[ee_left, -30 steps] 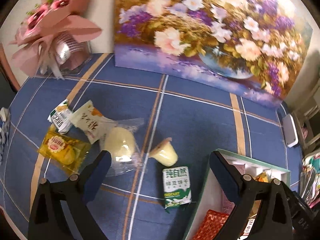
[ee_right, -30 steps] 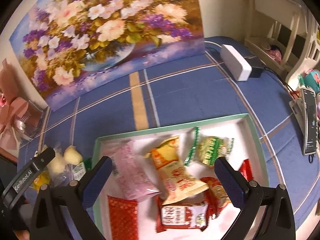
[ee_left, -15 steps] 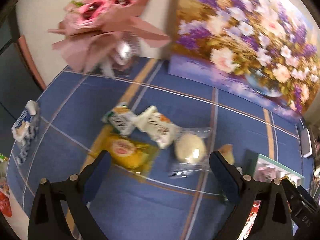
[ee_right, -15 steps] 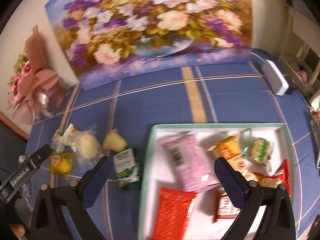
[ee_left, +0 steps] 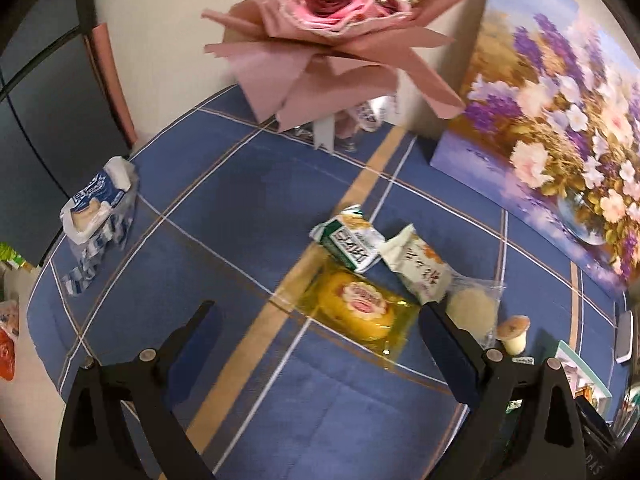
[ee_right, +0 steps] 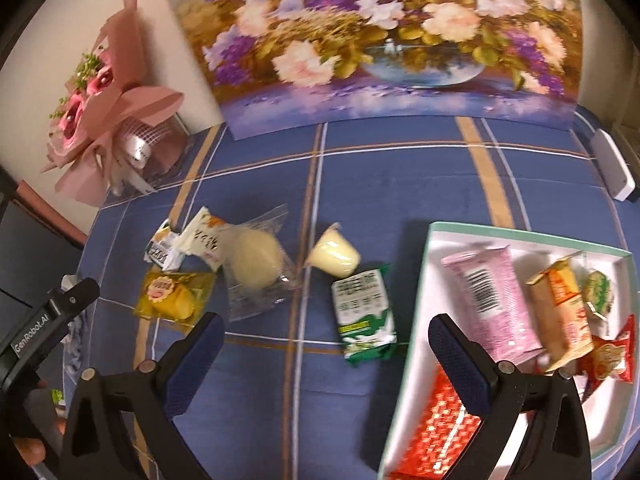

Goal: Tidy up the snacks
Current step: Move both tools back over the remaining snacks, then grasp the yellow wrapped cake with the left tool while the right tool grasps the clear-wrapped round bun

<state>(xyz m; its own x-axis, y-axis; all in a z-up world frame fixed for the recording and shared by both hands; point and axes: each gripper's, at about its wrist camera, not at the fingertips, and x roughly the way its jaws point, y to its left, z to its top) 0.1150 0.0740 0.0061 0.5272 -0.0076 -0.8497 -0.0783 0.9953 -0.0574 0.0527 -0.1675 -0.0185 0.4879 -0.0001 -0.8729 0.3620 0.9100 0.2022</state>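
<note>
Swung left since a second ago: left gripper, jaws spread wide and holding nothing, now over the loose pile instead of the tray's near edge; yellow pack framed between its fingers. Right gripper likewise swung left, off the tray's middle, fingers released and empty, green pack between them.

Still loose on the blue cloth, left of the tray: yellow pack, white pack, bun, jelly cup, green pack, one more small pack at the pile's far left. Already in the tray: pink pack, orange pack, red pack, others.

Probably a shift from dropping off to fetching; likely next picks the yellow and green packs. Task about half done.
</note>
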